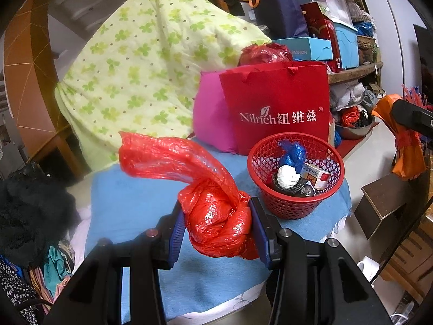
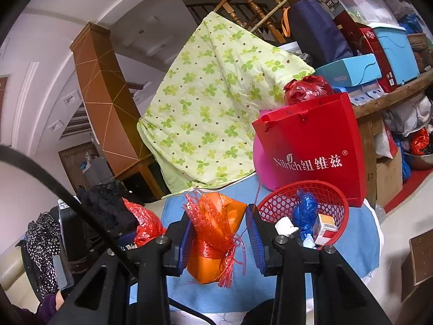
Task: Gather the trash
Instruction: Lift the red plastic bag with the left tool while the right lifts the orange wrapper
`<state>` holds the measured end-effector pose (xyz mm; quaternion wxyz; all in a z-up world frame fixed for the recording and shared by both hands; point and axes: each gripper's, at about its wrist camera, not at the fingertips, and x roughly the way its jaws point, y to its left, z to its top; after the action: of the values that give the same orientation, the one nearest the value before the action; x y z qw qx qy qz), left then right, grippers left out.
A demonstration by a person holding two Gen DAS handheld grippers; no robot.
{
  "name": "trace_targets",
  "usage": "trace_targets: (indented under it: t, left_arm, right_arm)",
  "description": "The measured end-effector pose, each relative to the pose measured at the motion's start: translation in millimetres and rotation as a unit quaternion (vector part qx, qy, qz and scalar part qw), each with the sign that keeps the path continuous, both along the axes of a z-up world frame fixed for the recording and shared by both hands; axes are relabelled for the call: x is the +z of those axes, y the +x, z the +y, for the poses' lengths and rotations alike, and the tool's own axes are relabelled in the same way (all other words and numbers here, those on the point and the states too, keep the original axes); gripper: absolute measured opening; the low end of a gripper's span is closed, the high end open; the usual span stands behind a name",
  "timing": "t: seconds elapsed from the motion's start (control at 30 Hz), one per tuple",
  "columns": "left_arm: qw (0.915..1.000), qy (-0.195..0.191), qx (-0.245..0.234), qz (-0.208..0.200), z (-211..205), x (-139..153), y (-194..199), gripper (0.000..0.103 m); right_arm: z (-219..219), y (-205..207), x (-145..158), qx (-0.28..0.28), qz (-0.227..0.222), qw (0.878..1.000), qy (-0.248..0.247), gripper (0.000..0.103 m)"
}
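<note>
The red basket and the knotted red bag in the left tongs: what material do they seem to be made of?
The red basket looks like rigid moulded plastic with a dull finish: its wall is a regular open lattice. The knotted red bag looks like thin plastic film, glossy and partly see-through: it crinkles and shows bright highlights.

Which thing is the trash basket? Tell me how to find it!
Find the big red paper bag with white writing on the blue cloth. Right in front of it stands the small round red basket, the only thing with a holey mesh wall and trash inside.
</note>
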<state>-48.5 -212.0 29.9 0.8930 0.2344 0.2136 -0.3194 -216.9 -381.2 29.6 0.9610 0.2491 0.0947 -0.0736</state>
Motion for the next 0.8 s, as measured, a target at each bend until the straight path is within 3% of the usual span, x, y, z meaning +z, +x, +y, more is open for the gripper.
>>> trace_targets:
  t: [0.8]
  left_arm:
    - [0.9997,0.014,-0.006,0.018,-17.4,-18.2,-0.5,0.048]
  right_arm:
    - [-10.0,0.8,-15.9,-0.005,0.007,1.0,0.013,0.04]
